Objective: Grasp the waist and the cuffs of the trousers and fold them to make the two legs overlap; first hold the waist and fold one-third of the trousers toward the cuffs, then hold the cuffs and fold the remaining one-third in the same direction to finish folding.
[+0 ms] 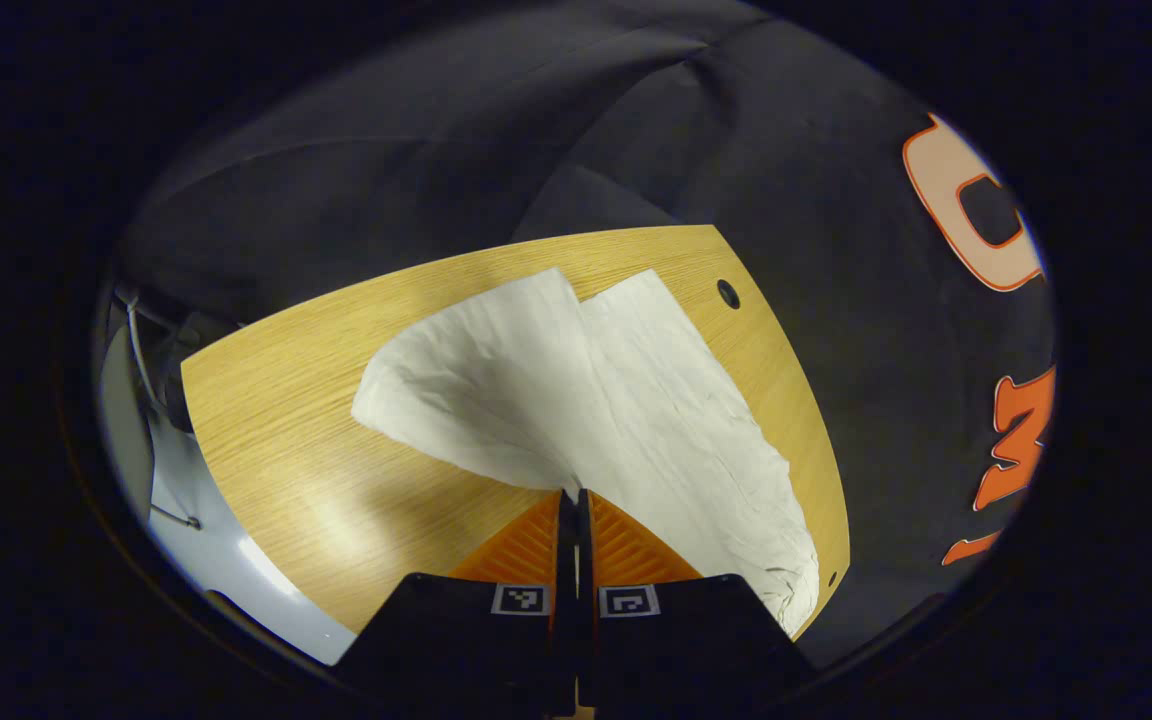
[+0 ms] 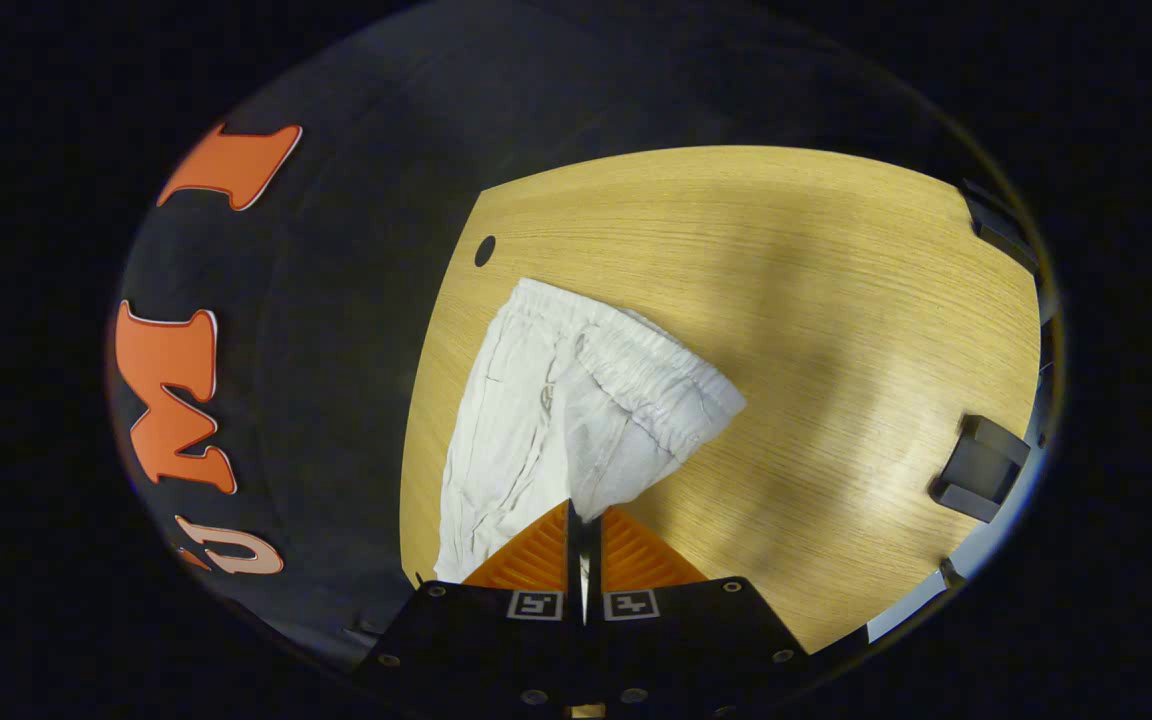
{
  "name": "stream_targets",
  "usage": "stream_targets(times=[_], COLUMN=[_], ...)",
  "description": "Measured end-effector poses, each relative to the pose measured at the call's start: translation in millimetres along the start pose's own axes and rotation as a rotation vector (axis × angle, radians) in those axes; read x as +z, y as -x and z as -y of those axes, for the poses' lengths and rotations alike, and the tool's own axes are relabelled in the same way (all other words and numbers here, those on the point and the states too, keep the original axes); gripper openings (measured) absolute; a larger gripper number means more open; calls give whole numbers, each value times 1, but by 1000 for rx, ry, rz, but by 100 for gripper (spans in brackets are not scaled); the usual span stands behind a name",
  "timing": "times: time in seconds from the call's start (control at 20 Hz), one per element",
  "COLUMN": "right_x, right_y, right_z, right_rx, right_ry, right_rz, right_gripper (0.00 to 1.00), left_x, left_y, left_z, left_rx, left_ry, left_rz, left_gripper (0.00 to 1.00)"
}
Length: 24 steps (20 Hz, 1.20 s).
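Observation:
White trousers point(image 1: 636, 400) lie on a wooden table point(image 1: 276, 420). My left gripper point(image 1: 574, 495) is shut on an edge of the cloth, which rises off the table to the fingertips. One panel of fabric point(image 1: 456, 380) stands lifted to the left; the other lies flat toward the table's right edge. In the right gripper view the elastic waistband point(image 2: 651, 375) of the trousers point(image 2: 506, 430) is raised and tilted, with a drawstring showing. My right gripper point(image 2: 584, 510) is shut on the cloth just below that waistband.
The trousers lie close to the table edge beside the black booth wall. A small round hole point(image 1: 728, 294) point(image 2: 485, 250) sits near that edge. A dark block point(image 2: 976, 465) stands at the table's far side. Bare wood point(image 2: 786, 300) spreads beyond the trousers.

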State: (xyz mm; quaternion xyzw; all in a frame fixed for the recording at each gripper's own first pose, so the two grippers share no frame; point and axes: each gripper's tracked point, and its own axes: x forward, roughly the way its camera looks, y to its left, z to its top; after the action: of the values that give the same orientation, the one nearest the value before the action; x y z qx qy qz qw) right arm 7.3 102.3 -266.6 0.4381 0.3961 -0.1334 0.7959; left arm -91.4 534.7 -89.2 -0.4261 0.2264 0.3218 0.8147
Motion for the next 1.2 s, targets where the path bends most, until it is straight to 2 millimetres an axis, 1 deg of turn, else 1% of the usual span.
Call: stream_targets(times=[0.15,0.2,0.3,0.4,0.45,0.6,0.7,0.75,0.8,0.85,0.95,1.1,1.15,1.2], right_x=[7,10,13,19,25,36,43,46,48,52,58,67,69,71], right_y=[2,1,-3,-12,-17,-36,-49,-57,-63,-71,-87,-112,-119,-127], right_z=[-22,-30,-45,-62,-66,-83,-96,-103,-106,-111,-120,-127,-130,-132], right_rx=[27,34,49,68,69,74,79,76,71,69,62,46,48,51], right_ry=[13,8,-11,-19,-13,-15,-14,-6,2,7,16,27,24,22], right_rz=[33,43,43,37,34,15,2,-5,-10,-17,-29,-41,-45,-50], right_gripper=[1,0,1,0,0,1,0,0,0,1,0,1,1,1], left_x=[21,26,37,51,59,75,83,86,89,91,98,113,118,117], left_y=[-6,-6,-8,-11,-13,-24,-37,-44,-51,-61,-78,-100,-110,-118], left_z=[26,36,51,70,77,98,112,117,124,134,147,170,179,183], left_rx=[-52,-68,-84,-93,-96,-79,-71,-60,-55,-48,-40,-24,-28,-33], left_ry=[-28,-32,-55,-69,-73,-97,-128,-145,-158,-168,-184,-203,-200,-192], left_rz=[-1,-2,6,28,40,57,65,66,66,64,68,75,76,71], left_gripper=[5,4,5,4,4,4,4,2,5,4,4,4,4,4])
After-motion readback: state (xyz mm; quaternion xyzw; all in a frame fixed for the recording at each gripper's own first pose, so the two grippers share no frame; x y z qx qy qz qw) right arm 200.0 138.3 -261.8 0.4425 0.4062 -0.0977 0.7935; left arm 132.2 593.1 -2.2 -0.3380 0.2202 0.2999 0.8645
